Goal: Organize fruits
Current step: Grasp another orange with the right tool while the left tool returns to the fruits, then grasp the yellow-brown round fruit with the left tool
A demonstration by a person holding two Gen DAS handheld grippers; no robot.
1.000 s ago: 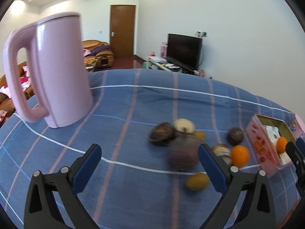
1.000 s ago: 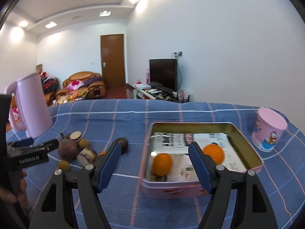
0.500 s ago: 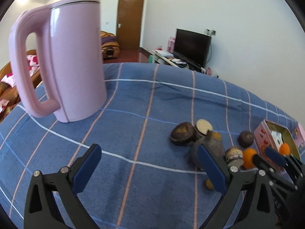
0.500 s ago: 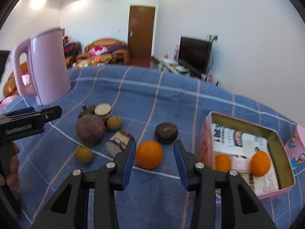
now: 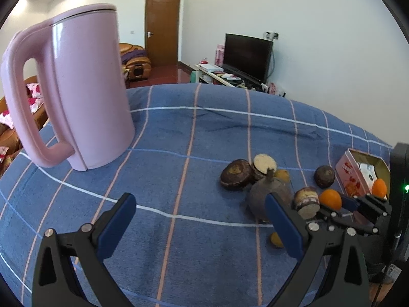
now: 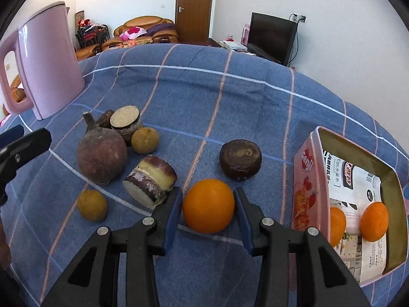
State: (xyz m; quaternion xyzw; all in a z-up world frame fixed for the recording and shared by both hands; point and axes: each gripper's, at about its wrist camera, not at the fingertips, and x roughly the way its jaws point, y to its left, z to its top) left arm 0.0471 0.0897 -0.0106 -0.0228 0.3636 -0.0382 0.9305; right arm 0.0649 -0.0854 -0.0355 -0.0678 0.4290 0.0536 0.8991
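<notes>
Right gripper (image 6: 208, 206) clamps the orange (image 6: 208, 206) beside the tin (image 6: 308, 179) (lettered "senji").

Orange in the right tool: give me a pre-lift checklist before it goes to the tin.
1. Grip: the right tool has just closed and both pads meet the orange at its sides: ok.
2. Orange off the cloth: cannot tell.
3. Neighbours: the cut purple root piece sits right beside the left pad: not ok.
4. Room in the pink tin: two oranges inside, bare paper behind them: ok.
5. The left tool: open, empty, off to the side: ok.
</notes>
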